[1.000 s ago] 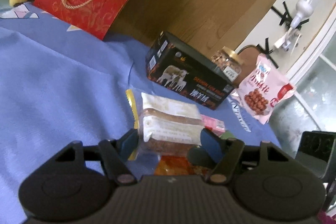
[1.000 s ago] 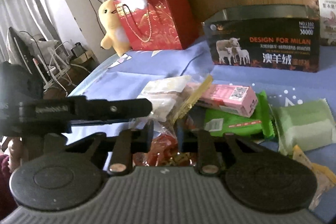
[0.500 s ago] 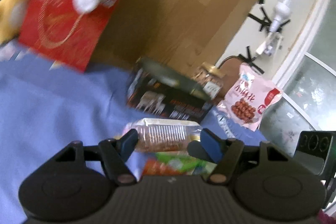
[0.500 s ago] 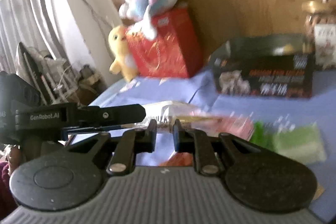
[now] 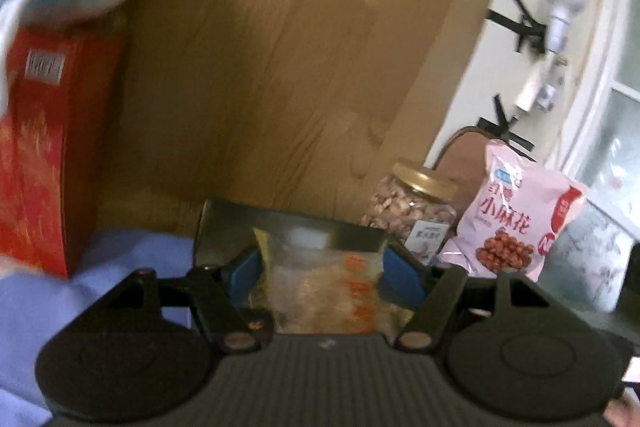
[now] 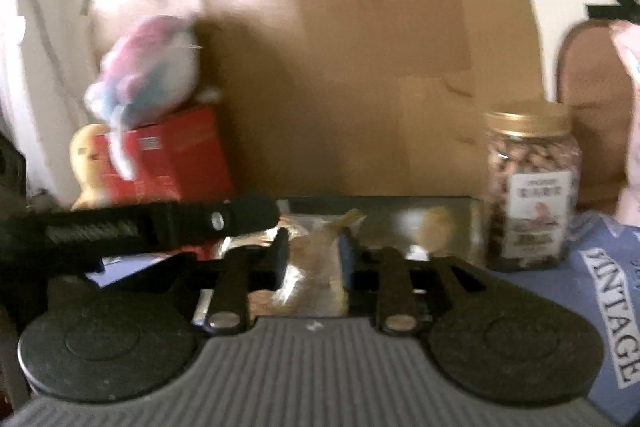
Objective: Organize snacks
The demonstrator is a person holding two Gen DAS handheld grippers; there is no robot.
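Observation:
My left gripper (image 5: 322, 273) is shut on a clear snack packet (image 5: 324, 291), held up in the air in front of the open dark box (image 5: 240, 223). My right gripper (image 6: 312, 259) is shut on a crinkly clear snack packet (image 6: 314, 279), also lifted, with the same box (image 6: 384, 215) just behind it. The left gripper's black body (image 6: 132, 227) reaches in from the left in the right wrist view. Both views are blurred.
A gold-lidded nut jar (image 5: 412, 211) (image 6: 532, 187) and a pink snack bag (image 5: 520, 223) stand right of the box. A red gift bag (image 5: 44, 155) (image 6: 172, 155) with plush toys (image 6: 148, 75) sits left. A wooden headboard (image 5: 280, 67) rises behind the blue sheet (image 6: 608, 307).
Both grippers have lifted their packets off the blue sheet and tilted up toward the box and headboard. The snack pile on the sheet has dropped out of view.

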